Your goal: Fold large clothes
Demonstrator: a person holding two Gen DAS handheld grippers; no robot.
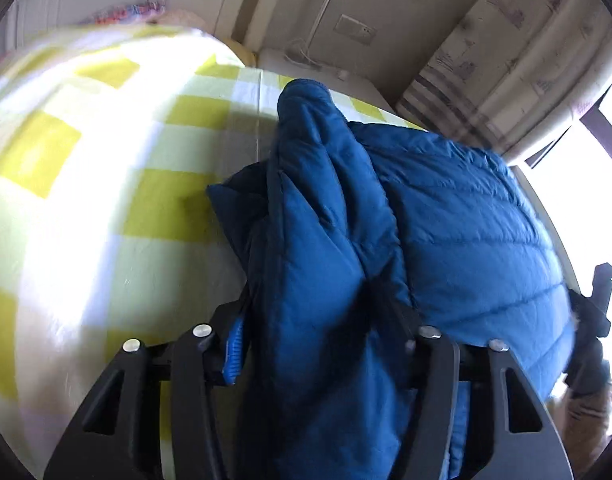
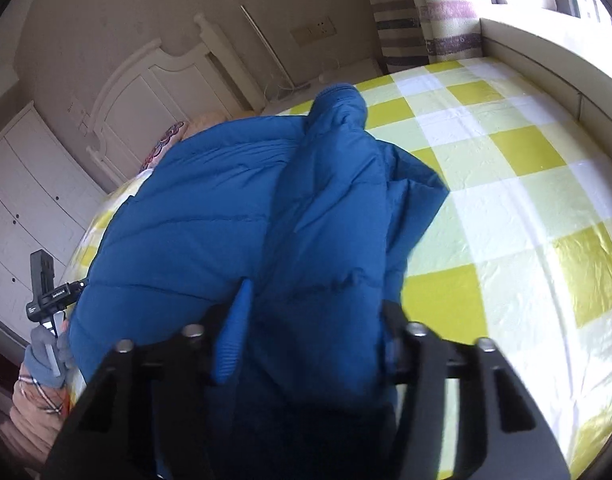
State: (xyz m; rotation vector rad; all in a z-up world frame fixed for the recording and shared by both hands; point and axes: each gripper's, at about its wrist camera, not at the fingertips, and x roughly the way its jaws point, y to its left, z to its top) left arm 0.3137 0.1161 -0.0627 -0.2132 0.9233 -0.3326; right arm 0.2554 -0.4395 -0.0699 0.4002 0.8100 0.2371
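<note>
A blue quilted puffer jacket [image 1: 445, 208] lies on a bed with a yellow and white checked sheet [image 1: 106, 160]. A bunched fold with a sleeve [image 1: 306, 120] rises toward the far side. My left gripper [image 1: 317, 328] is shut on this fold, and fabric fills the gap between its blue-padded fingers [image 1: 230, 354]. In the right wrist view the same jacket [image 2: 210, 208] and sleeve [image 2: 337, 120] rest on the sheet [image 2: 505, 180]. My right gripper [image 2: 309, 332] is shut on another thick fold. A gloved hand [image 2: 46, 356] holds the left gripper's handle at that view's left edge.
A white headboard [image 2: 146, 80] and white wardrobe [image 2: 26, 184] stand beyond the bed. A patterned pillow [image 2: 166, 140] lies by the headboard. A striped curtain [image 1: 505, 60] hangs near the bright window, and a raised ledge [image 2: 545, 48] borders the bed's far side.
</note>
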